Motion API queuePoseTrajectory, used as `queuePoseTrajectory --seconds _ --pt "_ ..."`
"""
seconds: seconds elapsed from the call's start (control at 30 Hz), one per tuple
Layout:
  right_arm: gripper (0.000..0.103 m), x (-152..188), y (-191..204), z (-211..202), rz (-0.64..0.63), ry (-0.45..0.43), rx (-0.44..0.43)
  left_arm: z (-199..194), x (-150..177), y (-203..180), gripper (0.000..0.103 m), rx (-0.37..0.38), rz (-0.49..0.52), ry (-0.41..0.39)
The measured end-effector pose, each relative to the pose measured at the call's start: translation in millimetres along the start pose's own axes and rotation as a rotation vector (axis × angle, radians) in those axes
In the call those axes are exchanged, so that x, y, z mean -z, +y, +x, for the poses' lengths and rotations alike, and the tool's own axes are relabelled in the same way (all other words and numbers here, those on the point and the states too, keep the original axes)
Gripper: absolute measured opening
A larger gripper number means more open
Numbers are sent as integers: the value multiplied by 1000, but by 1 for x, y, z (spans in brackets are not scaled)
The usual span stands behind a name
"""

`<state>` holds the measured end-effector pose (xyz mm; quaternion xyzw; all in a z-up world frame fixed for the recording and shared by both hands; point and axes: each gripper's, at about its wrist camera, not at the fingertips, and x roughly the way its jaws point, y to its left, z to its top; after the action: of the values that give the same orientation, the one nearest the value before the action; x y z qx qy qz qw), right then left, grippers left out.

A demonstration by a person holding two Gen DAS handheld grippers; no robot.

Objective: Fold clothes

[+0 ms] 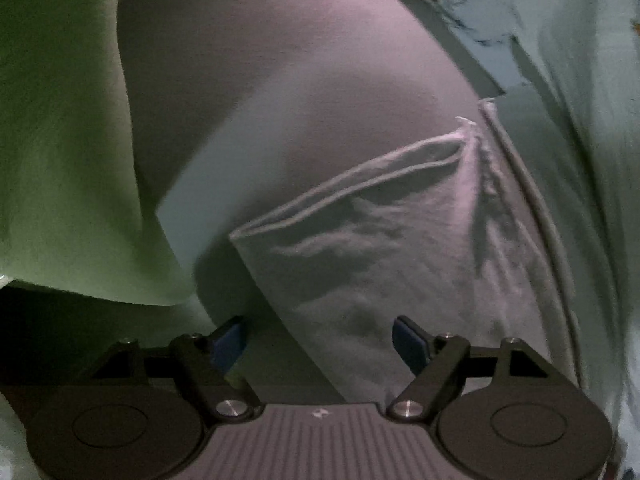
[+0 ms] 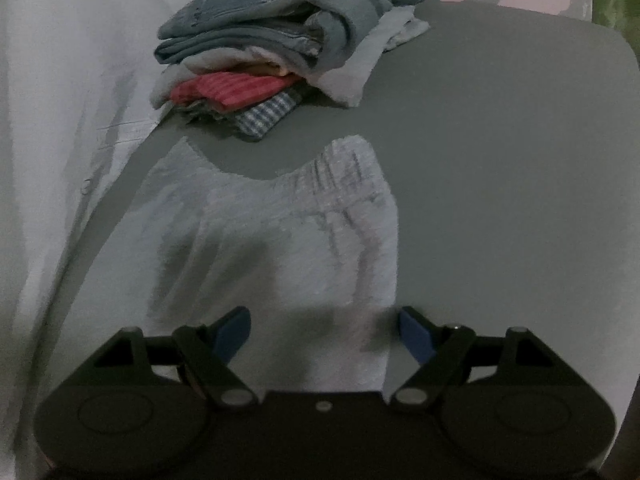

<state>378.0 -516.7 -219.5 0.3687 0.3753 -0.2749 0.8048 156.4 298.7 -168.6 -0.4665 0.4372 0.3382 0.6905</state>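
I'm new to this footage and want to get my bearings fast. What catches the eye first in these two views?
In the right wrist view, the stack of folded clothes stands out at the far left of the grey table, topped by blue denim with a red striped piece lower down. Nearer, a pale garment lies spread on the table before the open right gripper. In the left wrist view, the open left gripper hangs over that cloth's hemmed edge.

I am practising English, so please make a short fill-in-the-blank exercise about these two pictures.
1. The pale grey cloth garment lies on a grey ____.
2. On top of the folded clothes pile lies a faded blue ____ garment.
3. The red striped cloth lies above a blue-and-white ____ cloth.
4. Both grippers' jaws stand ____.

Missing words: table; denim; checked; open
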Motion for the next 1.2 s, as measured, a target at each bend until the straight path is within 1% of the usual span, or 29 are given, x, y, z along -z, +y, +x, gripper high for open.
queuePoseTrajectory --seconds 0.1,0.17,0.23,0.27,0.3,0.33,0.4,0.43,0.47,0.5,0.53,0.57,0.6,0.7,0.8,0.93,1.03,1.13,1.2 --pt "81 -5 -2 4 7 -3 30 2 -4 -6 80 -42 -21 -26" --pt "81 -8 -1 5 7 -11 41 -2 -3 -14 79 -77 17 -62" --pt "80 -11 1 7 1 -18 51 -6 -2 -25 72 -117 83 -101" --pt "79 -12 2 7 -6 -20 57 -8 -2 -30 66 -131 114 -112" --pt "79 -12 4 8 -15 -22 63 -8 -3 -35 63 -143 143 -113" --pt "79 -12 6 9 -28 -22 67 -7 -3 -39 63 -158 160 -107" --pt "73 -11 9 11 -59 -21 80 -3 -5 -45 61 -196 174 -99" --pt "66 -11 10 13 -71 -18 90 -3 -5 -46 59 -203 164 -108" --pt "61 -10 10 14 -80 -24 103 -6 -5 -45 49 -206 148 -126" --pt "56 -10 10 14 -86 -31 108 -8 -5 -44 28 -210 134 -143" --pt "40 -10 10 14 -91 -36 113 -10 -6 -43 11 -212 123 -154" --pt "9 -10 9 14 -93 -41 121 -12 -7 -42 1 -211 109 -155" --pt "1 -12 7 15 -90 -37 128 -15 -8 -40 1 -208 93 -162" --pt "1 -17 1 9 -57 -43 78 -24 -11 -40 1 -209 40 -200" --pt "1 -23 5 -9 -89 -86 5 -41 -12 -49 1 -201 17 -254" --pt "1 -30 13 -35 -142 -139 -74 -64 -6 -79 1 -210 126 -352" --pt "1 -35 9 -37 -125 -123 -76 -71 -4 -91 1 -215 126 -391" --pt "1 -38 7 -38 -106 -100 -63 -76 -8 -100 1 -190 127 -415" --pt "1 -42 14 -40 -108 -95 -74 -75 -16 -111 1 -176 150 -424"
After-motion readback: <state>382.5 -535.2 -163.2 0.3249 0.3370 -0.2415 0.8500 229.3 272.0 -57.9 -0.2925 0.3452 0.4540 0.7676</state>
